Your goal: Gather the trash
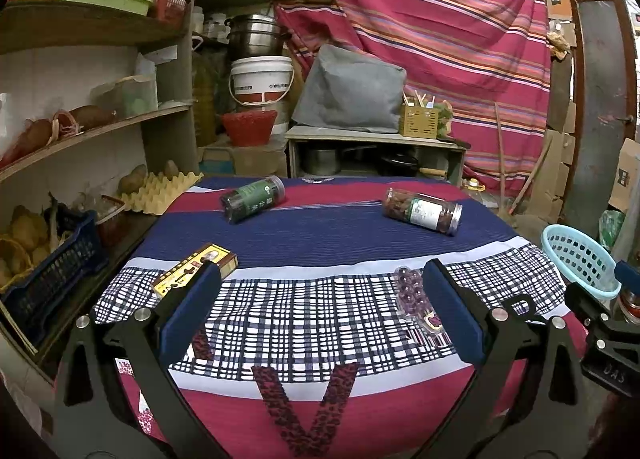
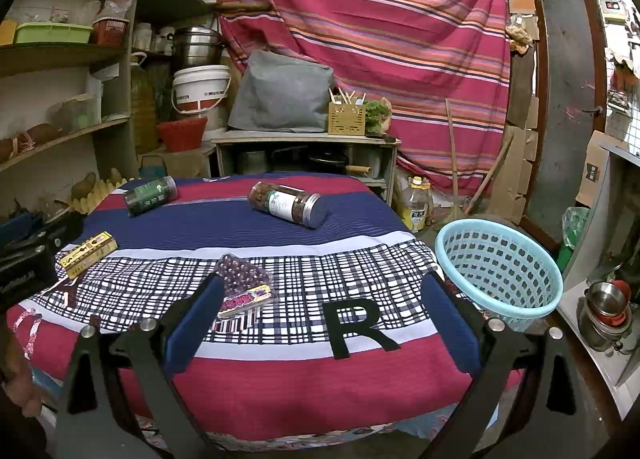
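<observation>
Both my grippers, left (image 1: 320,299) and right (image 2: 324,303), gape wide, holding nothing. Bead pack (image 2: 244,287) lies just beside my right one, long side pointing away, basket (image 2: 498,267) further right.

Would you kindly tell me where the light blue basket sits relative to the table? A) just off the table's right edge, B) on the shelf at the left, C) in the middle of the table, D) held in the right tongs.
A: in the right wrist view the light blue basket stands beside the table's right edge, empty as far as can be seen.
</observation>
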The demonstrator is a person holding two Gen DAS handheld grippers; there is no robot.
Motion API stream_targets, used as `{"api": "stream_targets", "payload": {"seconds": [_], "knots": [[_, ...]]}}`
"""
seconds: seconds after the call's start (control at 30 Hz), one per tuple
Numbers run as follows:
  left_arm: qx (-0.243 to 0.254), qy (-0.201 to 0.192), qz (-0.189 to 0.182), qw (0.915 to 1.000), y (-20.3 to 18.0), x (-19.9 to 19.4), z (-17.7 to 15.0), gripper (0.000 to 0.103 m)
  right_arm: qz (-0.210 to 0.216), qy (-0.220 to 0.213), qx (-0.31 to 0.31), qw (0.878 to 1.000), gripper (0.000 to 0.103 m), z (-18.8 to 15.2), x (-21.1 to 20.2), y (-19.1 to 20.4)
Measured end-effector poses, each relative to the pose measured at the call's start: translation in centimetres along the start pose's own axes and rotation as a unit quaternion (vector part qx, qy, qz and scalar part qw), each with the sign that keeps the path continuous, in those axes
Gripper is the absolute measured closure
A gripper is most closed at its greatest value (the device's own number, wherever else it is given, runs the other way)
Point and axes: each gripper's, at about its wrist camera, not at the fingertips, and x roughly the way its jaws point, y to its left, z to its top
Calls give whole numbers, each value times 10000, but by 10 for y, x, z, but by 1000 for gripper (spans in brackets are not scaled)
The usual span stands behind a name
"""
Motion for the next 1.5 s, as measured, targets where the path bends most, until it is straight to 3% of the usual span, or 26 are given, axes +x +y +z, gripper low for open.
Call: {"api": "stream_targets", "payload": {"seconds": [1.5], "knots": [[-32,-109,105,9999,-2,-3,0,5,48,-86,-46,9999,7,4,-5,2]]}}
